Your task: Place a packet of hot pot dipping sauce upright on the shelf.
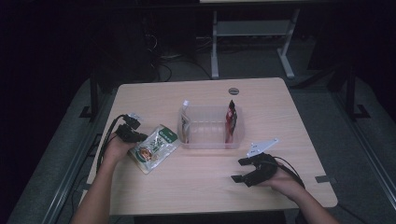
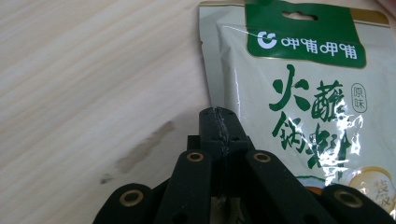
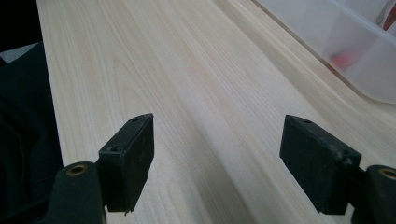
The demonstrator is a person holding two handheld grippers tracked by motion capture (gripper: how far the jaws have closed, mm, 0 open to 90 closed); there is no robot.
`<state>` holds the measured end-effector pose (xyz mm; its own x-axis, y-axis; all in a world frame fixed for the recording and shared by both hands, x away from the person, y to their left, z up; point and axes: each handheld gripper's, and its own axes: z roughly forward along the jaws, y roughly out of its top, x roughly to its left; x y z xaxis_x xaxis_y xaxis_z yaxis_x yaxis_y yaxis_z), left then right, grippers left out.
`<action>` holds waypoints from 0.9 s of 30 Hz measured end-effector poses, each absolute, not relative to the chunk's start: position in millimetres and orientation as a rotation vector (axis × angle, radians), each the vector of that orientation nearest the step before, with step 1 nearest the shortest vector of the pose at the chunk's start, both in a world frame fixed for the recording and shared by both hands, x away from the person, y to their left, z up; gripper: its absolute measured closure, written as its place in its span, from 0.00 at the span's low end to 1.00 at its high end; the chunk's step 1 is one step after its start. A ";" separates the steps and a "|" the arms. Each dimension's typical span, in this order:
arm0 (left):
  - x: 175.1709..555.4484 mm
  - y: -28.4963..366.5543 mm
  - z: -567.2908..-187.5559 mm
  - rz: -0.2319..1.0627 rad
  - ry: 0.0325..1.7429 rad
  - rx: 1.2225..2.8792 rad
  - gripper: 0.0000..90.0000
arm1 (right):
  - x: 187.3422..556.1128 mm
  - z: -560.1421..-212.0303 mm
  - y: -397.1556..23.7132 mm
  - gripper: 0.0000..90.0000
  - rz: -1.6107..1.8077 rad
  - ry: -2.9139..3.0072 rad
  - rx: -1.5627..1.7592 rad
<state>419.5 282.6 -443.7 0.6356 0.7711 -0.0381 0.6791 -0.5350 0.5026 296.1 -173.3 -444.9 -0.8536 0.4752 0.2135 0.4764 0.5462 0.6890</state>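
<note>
The left gripper [image 2: 219, 122] has its jaws clenched on the edge of the green-and-white snack pouch [image 2: 308, 107] lying on the tabletop [image 1: 205, 186]; the right gripper [image 3: 229, 163] rests with jaws released.

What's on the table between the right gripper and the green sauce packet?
Nothing: in the high view, bare table separates the right gripper from the green sauce packet.

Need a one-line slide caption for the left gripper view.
Left gripper, shut, at the edge of the green-and-white snack pouch on the wooden table.
</note>
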 end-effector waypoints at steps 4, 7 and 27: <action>412.0 277.2 -441.2 0.261 1.108 2.388 1.00 | 296.0 -444.7 -173.8 0.29 -1.235 -2.762 -0.846; 414.6 277.7 -436.0 0.274 1.092 2.348 1.00 | 296.0 -444.6 -173.3 0.29 -1.232 -2.761 -0.846; 426.7 242.5 -441.4 0.269 1.058 2.394 1.00 | 296.8 -444.3 -171.3 0.29 -1.232 -2.758 -0.834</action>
